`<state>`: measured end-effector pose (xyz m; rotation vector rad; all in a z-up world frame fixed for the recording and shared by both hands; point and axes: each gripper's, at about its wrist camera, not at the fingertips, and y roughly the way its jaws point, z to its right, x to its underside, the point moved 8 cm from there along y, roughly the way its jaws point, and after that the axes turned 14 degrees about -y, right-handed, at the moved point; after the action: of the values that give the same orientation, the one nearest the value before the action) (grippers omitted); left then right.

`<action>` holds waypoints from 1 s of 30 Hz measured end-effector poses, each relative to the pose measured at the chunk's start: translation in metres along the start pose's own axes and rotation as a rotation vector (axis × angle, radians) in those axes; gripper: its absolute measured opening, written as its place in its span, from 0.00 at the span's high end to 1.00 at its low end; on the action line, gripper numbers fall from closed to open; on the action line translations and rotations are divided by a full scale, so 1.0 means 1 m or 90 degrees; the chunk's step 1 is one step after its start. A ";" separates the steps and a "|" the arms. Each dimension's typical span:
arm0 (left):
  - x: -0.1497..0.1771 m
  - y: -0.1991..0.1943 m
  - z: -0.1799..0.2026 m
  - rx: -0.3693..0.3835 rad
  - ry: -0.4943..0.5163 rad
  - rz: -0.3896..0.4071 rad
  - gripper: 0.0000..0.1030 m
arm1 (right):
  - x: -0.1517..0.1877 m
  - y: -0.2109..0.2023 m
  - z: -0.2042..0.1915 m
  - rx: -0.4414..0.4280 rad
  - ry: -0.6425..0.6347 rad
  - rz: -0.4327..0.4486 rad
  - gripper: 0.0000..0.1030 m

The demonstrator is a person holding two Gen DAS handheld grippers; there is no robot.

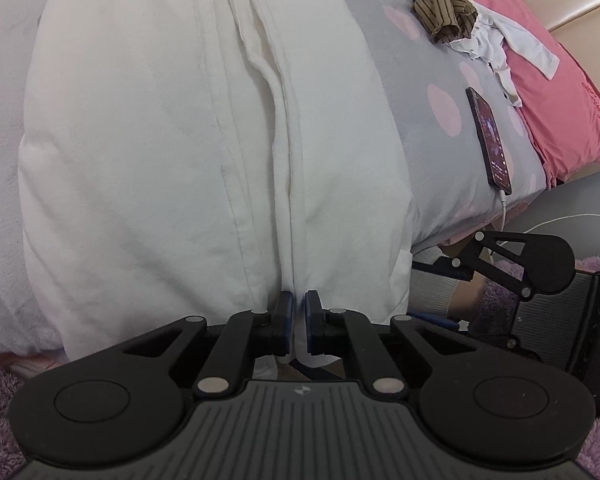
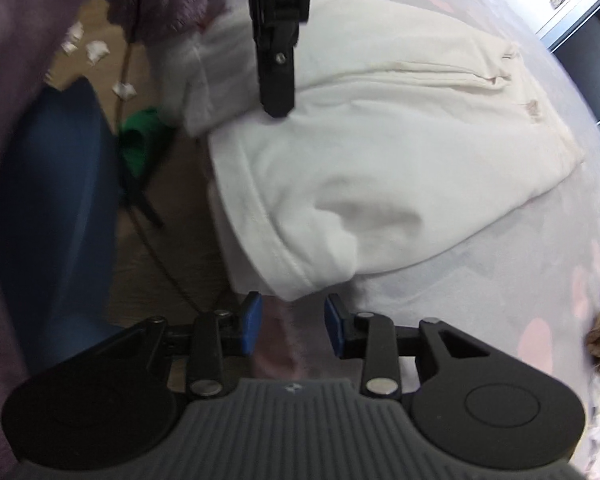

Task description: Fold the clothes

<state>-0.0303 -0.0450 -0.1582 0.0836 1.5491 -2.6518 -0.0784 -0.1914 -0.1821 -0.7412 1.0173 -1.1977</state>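
A white garment (image 1: 172,152) lies spread on the grey bedspread with pink dots (image 1: 432,60). My left gripper (image 1: 299,316) is shut on the garment's near hem, with cloth pinched between the blue pads. In the right wrist view the same white garment (image 2: 380,152) lies partly folded, and its near corner (image 2: 296,276) hangs just beyond my right gripper (image 2: 293,322), which is open and empty. The left gripper (image 2: 278,80) shows there from the side, on the garment's far edge.
A phone (image 1: 490,140) on a cable lies on the bed at the right. A brown striped garment (image 1: 440,4), white clothes (image 1: 496,40) and a pink pillow (image 1: 560,108) lie behind it. A blue chair (image 2: 56,208) and green object (image 2: 140,144) stand beside the bed.
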 end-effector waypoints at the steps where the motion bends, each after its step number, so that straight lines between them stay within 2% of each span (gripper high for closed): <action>1: 0.000 0.000 0.000 -0.001 -0.001 0.000 0.97 | 0.000 0.000 0.001 0.009 0.003 0.000 0.67; 2: -0.001 0.000 0.000 -0.001 -0.001 0.001 0.97 | -0.001 0.000 0.003 0.014 0.008 0.000 0.87; 3: -0.001 0.000 0.000 -0.001 0.001 0.001 0.97 | -0.002 -0.003 0.004 0.015 0.013 0.001 0.98; 7: -0.002 0.000 0.001 -0.008 0.009 0.002 0.97 | -0.009 -0.020 0.000 0.011 0.021 0.004 0.99; 12: 0.000 0.007 -0.001 -0.011 0.012 -0.017 0.99 | -0.006 -0.018 -0.012 -0.050 0.018 -0.029 0.99; 17: 0.007 0.017 -0.009 -0.054 0.018 -0.046 0.99 | -0.004 -0.013 -0.009 -0.075 0.045 -0.040 0.98; 22: 0.018 0.010 -0.015 -0.054 0.005 -0.073 0.99 | 0.002 -0.009 -0.017 -0.145 0.064 -0.076 0.99; 24: 0.017 -0.005 -0.013 -0.036 0.002 -0.044 0.99 | 0.001 -0.013 -0.005 -0.120 0.087 -0.070 0.94; 26: 0.012 -0.025 -0.010 -0.013 -0.001 0.000 0.96 | -0.001 -0.018 0.011 -0.100 0.126 -0.054 0.94; 27: 0.008 -0.036 -0.009 -0.005 0.000 0.030 0.94 | -0.001 -0.021 0.020 -0.095 0.153 -0.042 0.94; 28: 0.004 -0.046 -0.011 0.001 -0.002 0.059 0.87 | -0.001 -0.024 0.030 -0.090 0.180 -0.029 0.92; 29: 0.001 -0.055 -0.017 -0.004 -0.015 0.086 0.81 | 0.000 -0.026 0.038 -0.085 0.204 -0.020 0.89; 30: -0.003 -0.064 -0.023 -0.009 -0.028 0.114 0.80 | 0.000 -0.027 0.045 -0.084 0.228 -0.016 0.85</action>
<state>-0.0331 0.0066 -0.1138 0.1554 1.4720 -2.4885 -0.0474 -0.1999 -0.1406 -0.6556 1.3972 -1.3223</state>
